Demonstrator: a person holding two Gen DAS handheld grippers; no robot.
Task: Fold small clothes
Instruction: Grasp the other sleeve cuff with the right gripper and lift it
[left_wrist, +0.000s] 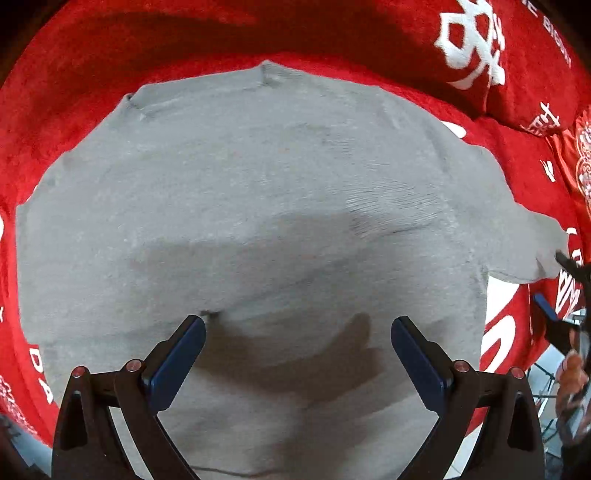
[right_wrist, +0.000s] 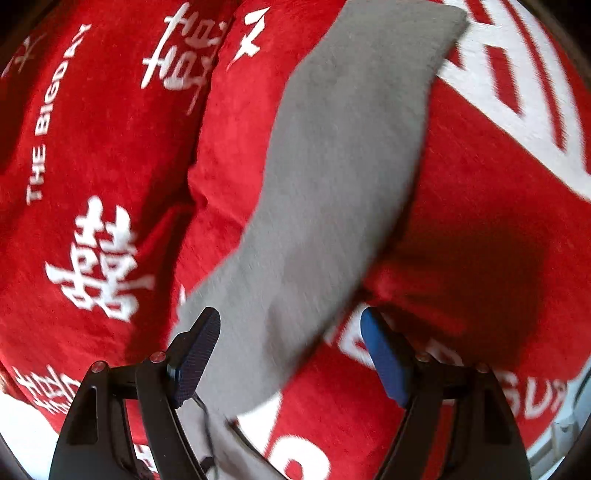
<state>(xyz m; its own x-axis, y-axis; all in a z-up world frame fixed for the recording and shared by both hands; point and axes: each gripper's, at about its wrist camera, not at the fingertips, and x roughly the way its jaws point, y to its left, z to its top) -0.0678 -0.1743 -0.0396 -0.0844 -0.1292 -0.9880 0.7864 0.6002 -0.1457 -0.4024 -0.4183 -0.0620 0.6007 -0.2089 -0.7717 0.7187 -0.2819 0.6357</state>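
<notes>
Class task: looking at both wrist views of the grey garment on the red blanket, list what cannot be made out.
- Grey garment, left wrist view: bottom hem cut off by the frame edge and the left hand-held gripper.
- Sleeve, right wrist view: motion-blurred, its join to the body out of frame.

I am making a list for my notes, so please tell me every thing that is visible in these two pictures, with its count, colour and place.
grey knit garment: one, grey, spread flat on the blanket; one sleeve stretches out to the side.
red plush blanket with white lettering: one, red and white, under the garment, filling both views.
red pillow with a white character: one, red and white, beyond the garment at upper right in the left view.
left gripper: one, black with blue pads, open above the garment body.
right gripper: one, black with blue pads, open around the sleeve.
</notes>
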